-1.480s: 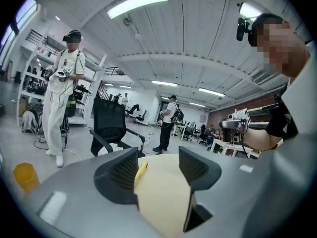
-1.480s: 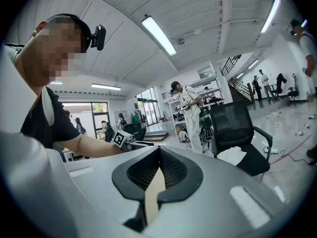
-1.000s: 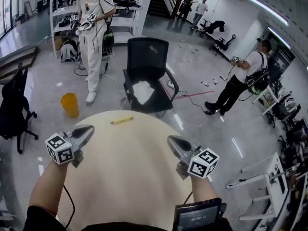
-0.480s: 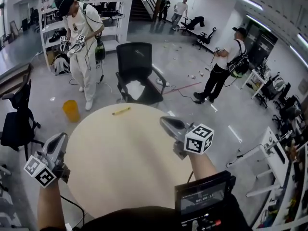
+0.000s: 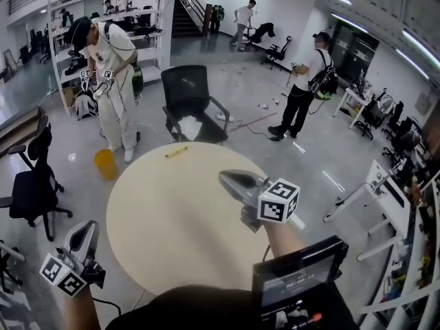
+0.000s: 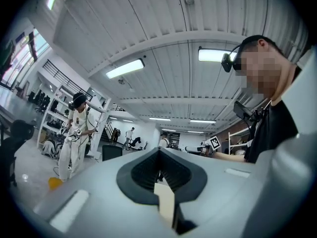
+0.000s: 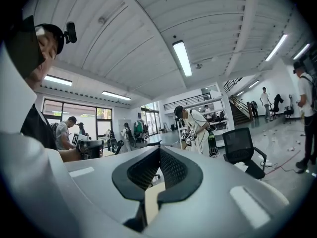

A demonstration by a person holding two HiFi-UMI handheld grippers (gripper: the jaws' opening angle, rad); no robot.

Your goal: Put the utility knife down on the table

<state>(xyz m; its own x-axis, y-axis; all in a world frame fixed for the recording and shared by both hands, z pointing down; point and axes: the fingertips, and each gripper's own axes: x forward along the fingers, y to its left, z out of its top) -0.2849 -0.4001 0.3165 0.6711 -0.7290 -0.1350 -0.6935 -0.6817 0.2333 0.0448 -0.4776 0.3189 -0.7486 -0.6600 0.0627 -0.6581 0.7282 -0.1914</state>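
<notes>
The yellow utility knife [image 5: 176, 151] lies flat on the round beige table [image 5: 172, 218], near its far edge, with neither gripper near it. My left gripper [image 5: 86, 234] hangs off the table's near left side; its jaws are shut and hold nothing. Over the right part of the table my right gripper [image 5: 230, 179] is raised, jaws together and empty. In the left gripper view the left gripper [image 6: 159, 165] points level into the room, with its tips meeting. The right gripper view shows the right gripper [image 7: 159, 165] shut in the same way, facing the room.
A black office chair [image 5: 189, 98] stands just beyond the table. A yellow bucket [image 5: 105, 163] and a person in white [image 5: 113, 81] are at the far left. Another black chair [image 5: 34, 184] is at the left, and a person [image 5: 302, 91] stands far right.
My left gripper has swung from over the table's left side out past its near left edge. The right gripper has lifted and drifted a little left. The knife has not moved.
</notes>
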